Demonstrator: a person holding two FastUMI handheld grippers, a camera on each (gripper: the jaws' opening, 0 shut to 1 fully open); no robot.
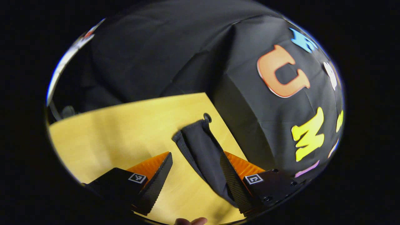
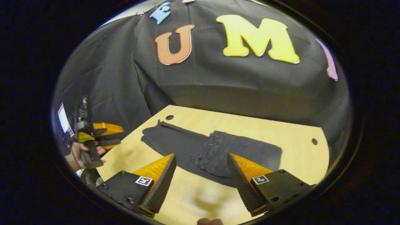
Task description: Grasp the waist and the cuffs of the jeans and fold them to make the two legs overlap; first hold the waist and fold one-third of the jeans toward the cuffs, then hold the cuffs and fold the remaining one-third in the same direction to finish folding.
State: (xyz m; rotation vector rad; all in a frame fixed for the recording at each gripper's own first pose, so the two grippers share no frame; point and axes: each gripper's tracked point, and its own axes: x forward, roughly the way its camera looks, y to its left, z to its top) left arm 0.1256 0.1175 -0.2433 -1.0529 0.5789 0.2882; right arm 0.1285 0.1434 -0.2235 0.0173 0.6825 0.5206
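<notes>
Now in the left gripper view I see my left gripper (image 1: pixel 195 162) with fingers spread apart above the table (image 1: pixel 125 134), gripping nothing, a narrow end of the jeans (image 1: pixel 203 147) lying flat by its right finger. Over in the right gripper view, my right gripper (image 2: pixel 201 164) is likewise spread and empty, the jeans (image 2: pixel 215 151) lying on the table (image 2: pixel 297 147) just ahead with one end folded over the middle, and the left gripper (image 2: pixel 106 134) is held by a hand (image 2: pixel 76 154) off the table's left edge.

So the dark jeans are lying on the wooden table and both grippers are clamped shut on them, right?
Not quite. The jeans do lie on the table, but both grippers are open. The right gripper in the right gripper view and the left gripper in the left gripper view have their fingers spread, gripping nothing.
</notes>
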